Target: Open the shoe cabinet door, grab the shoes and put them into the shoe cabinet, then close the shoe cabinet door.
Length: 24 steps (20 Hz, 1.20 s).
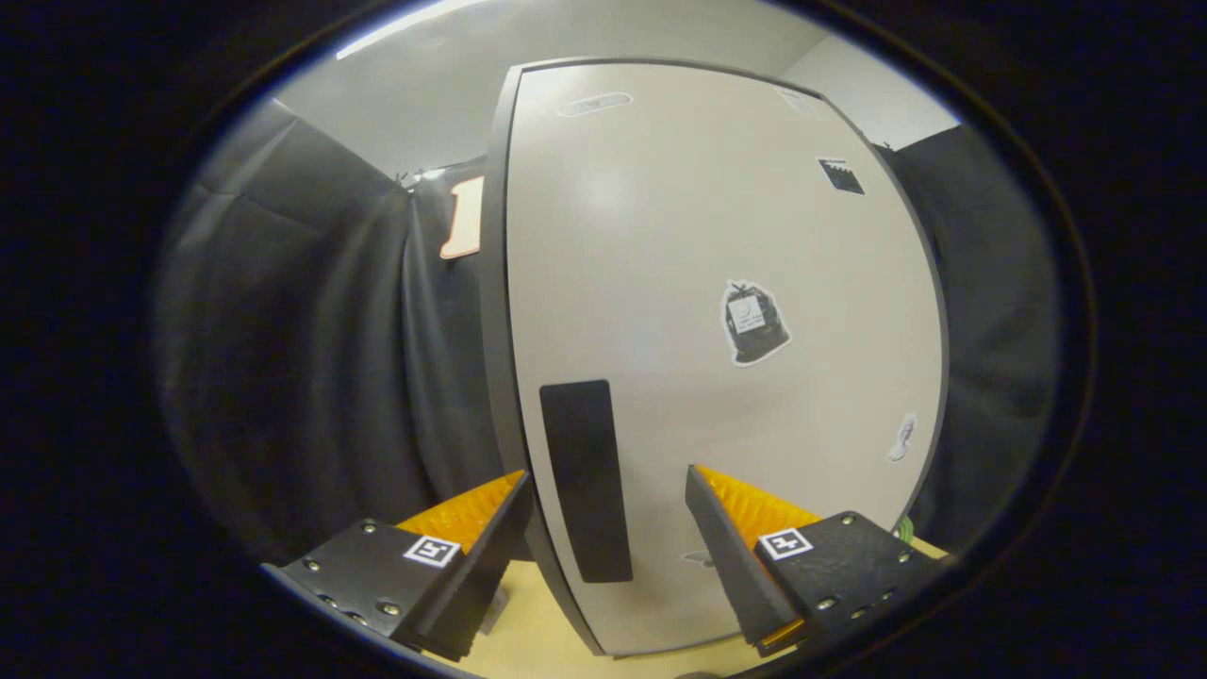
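just ahead of the wide-spread hand-held gripper (608,500), pale stickered shoe cabinet door (717,236), dark handle (585,481)

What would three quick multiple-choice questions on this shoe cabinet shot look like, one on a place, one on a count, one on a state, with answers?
1. Where is the black handle strip?
A. Between the gripper's fingers, just ahead
B. At the door's top
C. On the cloth wall

2. How many stickers show on the cabinet door?
A. None
B. One
C. Several

3. What is the gripper doing?
A. Open, holding nothing
B. Shut on a shoe
C. Shut on the handle

Answers: 1 A, the strip stands in the gap between the fingers. 2 C, several are scattered over the panel. 3 A, the fingers stand apart with nothing pressed.
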Each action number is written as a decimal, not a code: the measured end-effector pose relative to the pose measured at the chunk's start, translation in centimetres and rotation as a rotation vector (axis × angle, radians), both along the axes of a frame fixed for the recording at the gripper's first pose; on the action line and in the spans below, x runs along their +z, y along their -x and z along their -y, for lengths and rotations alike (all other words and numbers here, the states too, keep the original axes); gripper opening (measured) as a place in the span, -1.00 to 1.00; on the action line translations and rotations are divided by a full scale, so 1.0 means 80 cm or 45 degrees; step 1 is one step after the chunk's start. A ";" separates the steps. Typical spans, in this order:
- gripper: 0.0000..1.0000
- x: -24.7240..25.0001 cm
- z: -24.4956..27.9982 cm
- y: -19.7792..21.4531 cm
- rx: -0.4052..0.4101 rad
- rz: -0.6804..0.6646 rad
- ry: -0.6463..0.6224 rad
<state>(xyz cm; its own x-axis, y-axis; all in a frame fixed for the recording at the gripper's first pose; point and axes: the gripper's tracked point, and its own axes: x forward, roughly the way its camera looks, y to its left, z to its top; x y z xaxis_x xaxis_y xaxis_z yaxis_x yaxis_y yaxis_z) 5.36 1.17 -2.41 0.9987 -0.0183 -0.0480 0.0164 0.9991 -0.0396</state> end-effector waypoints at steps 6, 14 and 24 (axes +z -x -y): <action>0.15 0.003 0.000 -0.002 -0.008 0.013 0.024; 0.21 0.002 -0.002 -0.002 0.029 -0.011 0.002; 0.21 0.002 -0.007 -0.001 0.032 0.019 0.048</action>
